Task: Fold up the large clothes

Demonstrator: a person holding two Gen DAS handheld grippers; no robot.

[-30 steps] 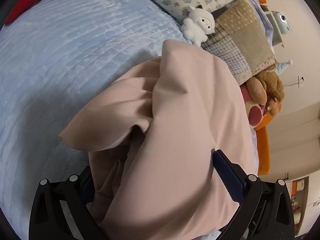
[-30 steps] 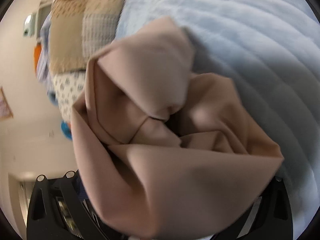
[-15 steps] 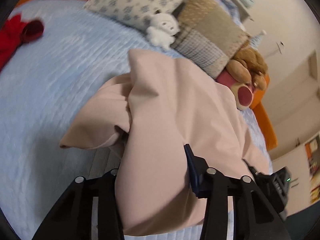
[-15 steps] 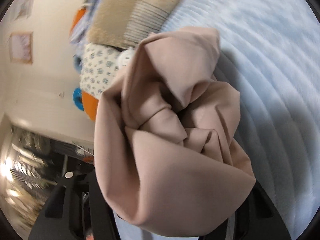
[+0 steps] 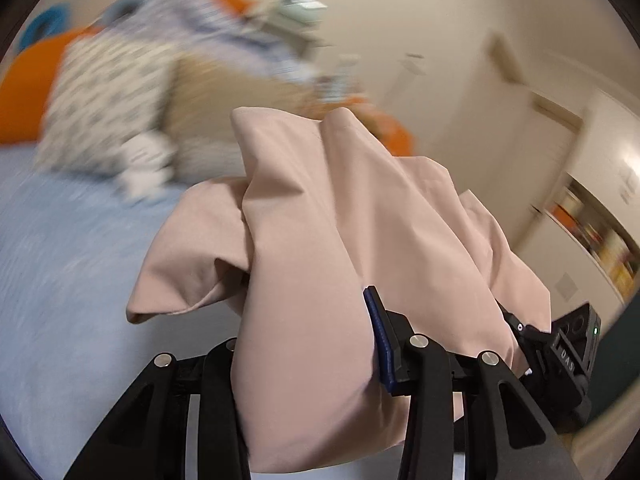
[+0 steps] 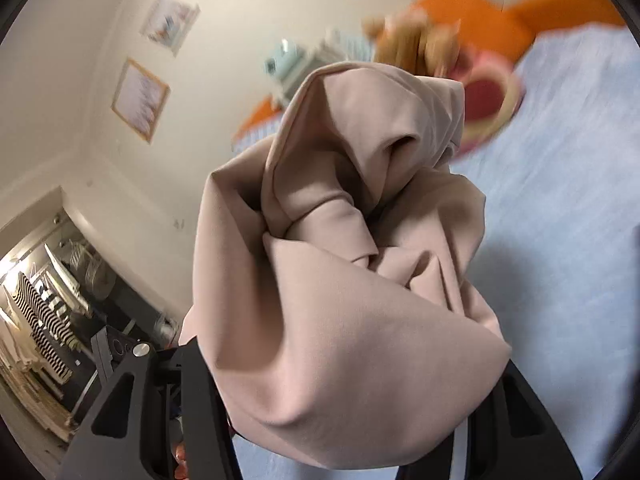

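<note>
Item one, your left gripper [image 5: 308, 364]: clamped on a thick bunch of the beige garment [image 5: 328, 248], which is raised off the light-blue bedspread [image 5: 60, 280], patterned pillows [image 5: 108, 96] blurred behind. Item two, your right gripper [image 6: 360, 392]: fabric [image 6: 340, 272] hides its fingertips, so you likely grip it, but closure cannot be confirmed. Holding both bunches aloft probably lets the cloth hang free for spreading.

A home bedroom. A bed [image 5: 60, 280] with pillows [image 5: 108, 96] and a stuffed toy [image 6: 416, 44]; framed pictures [image 6: 140, 98] hang on the wall. Clothes [image 6: 40, 312] hang in an open closet.
</note>
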